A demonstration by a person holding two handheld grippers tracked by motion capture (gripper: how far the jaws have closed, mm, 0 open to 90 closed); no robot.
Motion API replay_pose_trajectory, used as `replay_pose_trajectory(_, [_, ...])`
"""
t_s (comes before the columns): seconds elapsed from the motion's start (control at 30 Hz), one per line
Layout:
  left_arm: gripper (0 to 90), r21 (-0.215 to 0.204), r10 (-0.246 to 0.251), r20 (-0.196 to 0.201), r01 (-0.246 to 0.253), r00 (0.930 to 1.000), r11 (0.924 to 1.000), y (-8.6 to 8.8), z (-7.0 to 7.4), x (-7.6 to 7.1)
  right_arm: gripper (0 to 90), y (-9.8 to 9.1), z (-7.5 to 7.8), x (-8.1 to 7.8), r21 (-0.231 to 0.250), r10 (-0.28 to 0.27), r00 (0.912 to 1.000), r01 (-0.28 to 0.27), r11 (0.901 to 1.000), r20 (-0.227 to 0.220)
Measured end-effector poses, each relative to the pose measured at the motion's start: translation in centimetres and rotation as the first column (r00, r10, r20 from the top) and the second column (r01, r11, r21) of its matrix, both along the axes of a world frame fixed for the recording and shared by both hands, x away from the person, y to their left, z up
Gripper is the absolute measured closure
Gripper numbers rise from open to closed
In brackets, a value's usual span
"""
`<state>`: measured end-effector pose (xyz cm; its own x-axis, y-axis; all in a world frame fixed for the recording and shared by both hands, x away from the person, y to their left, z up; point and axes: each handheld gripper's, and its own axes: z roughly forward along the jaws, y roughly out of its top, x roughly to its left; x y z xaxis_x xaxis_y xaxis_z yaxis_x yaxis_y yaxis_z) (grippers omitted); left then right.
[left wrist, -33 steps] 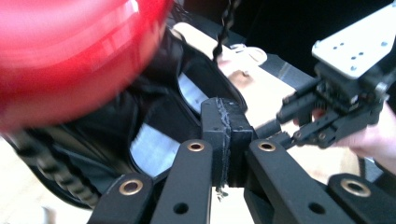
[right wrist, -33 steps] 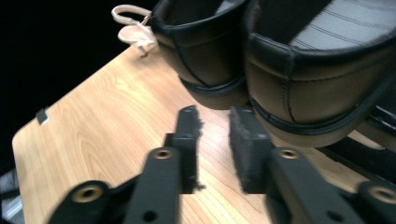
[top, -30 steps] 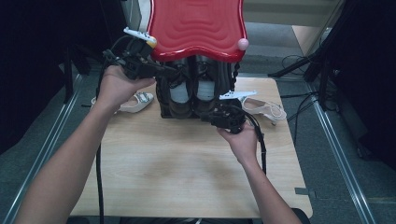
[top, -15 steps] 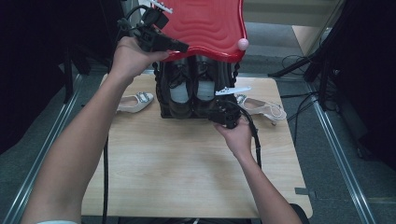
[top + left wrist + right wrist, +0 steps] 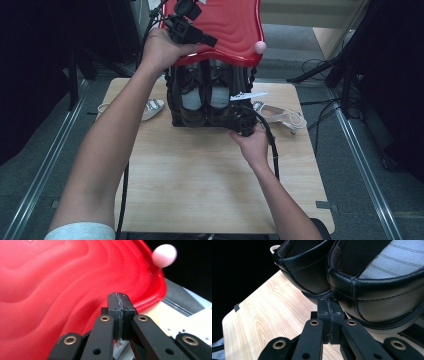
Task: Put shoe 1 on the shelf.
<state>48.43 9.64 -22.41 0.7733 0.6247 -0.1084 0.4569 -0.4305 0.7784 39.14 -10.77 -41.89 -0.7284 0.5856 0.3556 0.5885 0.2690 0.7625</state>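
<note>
A pair of black shoes stands heel-first in a black open-fronted case at the table's far middle. A red wavy lid is raised above it, with a pink knob at its right corner. My left gripper is shut with nothing between its jaws and lies over the lid's near left part, pointing toward the pink knob. My right gripper is shut and empty, low at the case's front. Its tips sit just below the gap between the two shoe heels.
One pale strappy sandal lies left of the case, another lies right of it. The wooden table stretches toward the person. Metal rails and cables run along the floor on both sides.
The left hand rose and swung right, from beside the case's left side up onto the red lid. The right hand stayed at the case's front.
</note>
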Motion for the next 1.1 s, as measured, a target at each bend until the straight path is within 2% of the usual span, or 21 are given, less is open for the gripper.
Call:
replay_pose_trajectory(0.13, [90.0, 0.016, 0.007, -0.006, -0.007, 1.0000, 0.9998, -0.2, -0.4, 0.3, 90.0, -0.1, 0.1, 0.1, -0.001, 0.002, 1.0000, -0.002, 1.0000, 0.001])
replay_pose_trajectory(0.3, [90.0, -0.003, 0.013, -0.007, -0.013, 0.9999, 0.9999, -0.2, -0.8, 0.6, 90.0, -0.1, 0.3, 0.2, -0.009, 0.001, 1.0000, -0.001, 1.0000, 0.009])
replay_pose_trajectory(0.43, [90.0, -0.006, 0.011, -0.004, -0.011, 0.9999, 0.9999, -0.2, -0.8, 0.6, 90.0, -0.4, 0.4, 0.5, 0.010, -0.009, 0.9999, 0.009, 0.9999, 0.012])
replay_pose_trajectory(0.6, [90.0, -0.011, 0.010, -0.005, -0.010, 0.9999, 0.9999, -0.2, -0.9, 0.5, 90.0, -0.5, 0.6, 0.8, 0.000, -0.020, 0.9997, 0.020, 0.9998, 0.015])
replay_pose_trajectory(0.8, [90.0, -0.011, 0.005, -0.006, -0.005, 1.0000, 0.9999, -0.1, -0.9, 0.6, 90.0, -1.0, 0.8, 1.3, -0.006, -0.052, 0.9982, 0.052, 0.9986, 0.029])
replay_pose_trajectory(1.1, [90.0, -0.014, 0.009, -0.003, -0.009, 1.0000, 0.9999, -0.2, -0.9, 0.5, 90.0, -2.5, 1.0, 2.5, 0.020, -0.110, 0.9927, 0.109, 0.9939, 0.051])
